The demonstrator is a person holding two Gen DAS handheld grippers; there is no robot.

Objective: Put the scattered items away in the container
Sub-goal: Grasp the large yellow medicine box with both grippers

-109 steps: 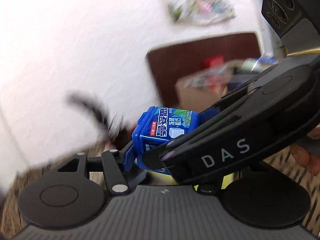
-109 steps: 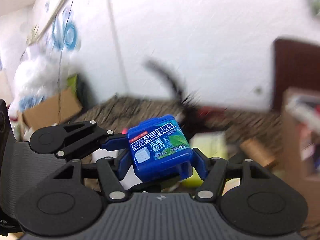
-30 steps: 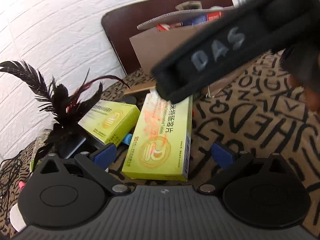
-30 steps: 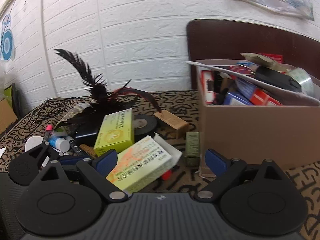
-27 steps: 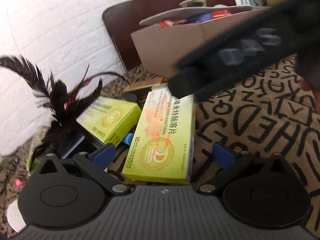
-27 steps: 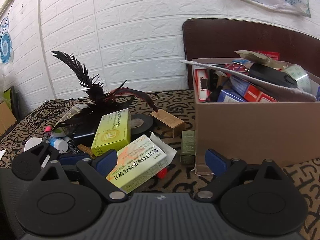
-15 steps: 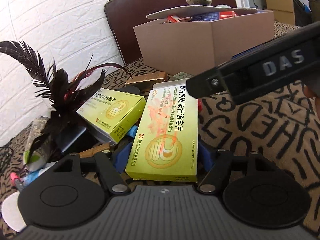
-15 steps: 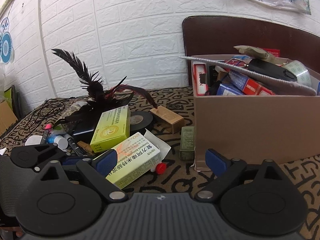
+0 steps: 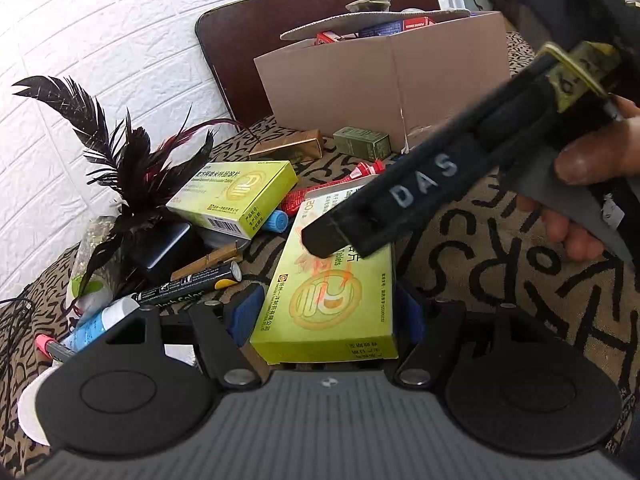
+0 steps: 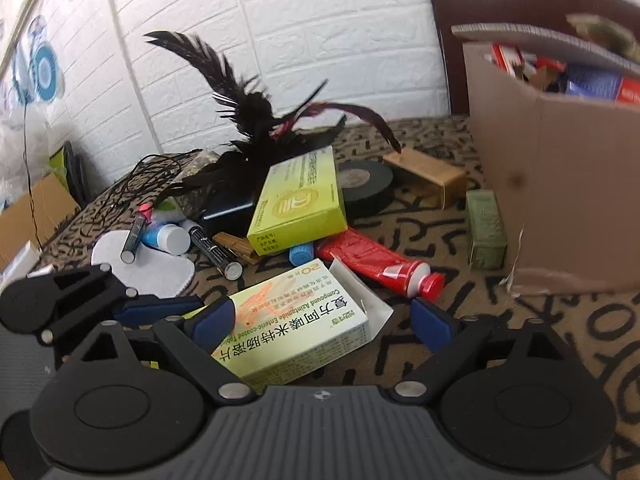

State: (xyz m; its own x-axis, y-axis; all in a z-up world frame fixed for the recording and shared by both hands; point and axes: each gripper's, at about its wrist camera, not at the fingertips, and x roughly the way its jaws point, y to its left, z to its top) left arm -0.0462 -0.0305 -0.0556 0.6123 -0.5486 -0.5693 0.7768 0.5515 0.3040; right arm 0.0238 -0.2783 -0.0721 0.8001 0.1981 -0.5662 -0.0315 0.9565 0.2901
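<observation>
In the left wrist view, the left tongs [image 9: 326, 312] sit at the bottom centre with both blue pads pressed against the long sides of the nearer yellow-green medicine box [image 9: 332, 292], so the tongs are closed on it. The grip falls near the box's close end, likely because that end was easiest to reach among the clutter. The dark body of the right tongs crosses the frame from the upper right, above the box's far end. The cardboard box [image 9: 384, 80], already heaped with packets, stands in the upper middle on the patterned tabletop [image 9: 500, 264].

In the right wrist view, the right tongs [image 10: 322, 320] are at the bottom centre, spread wide and gripping nothing; the same medicine box [image 10: 296, 328] lies between the pads, with its opened end flap in the gap beside the right pad. They may be placed there to steady the box. A second yellow-green box [image 10: 300, 200], a red tube [image 10: 380, 260], black tape [image 10: 362, 186], markers and a black feather piece [image 10: 256, 120] lie scattered in the middle, and the cardboard box stands at the right edge.
</observation>
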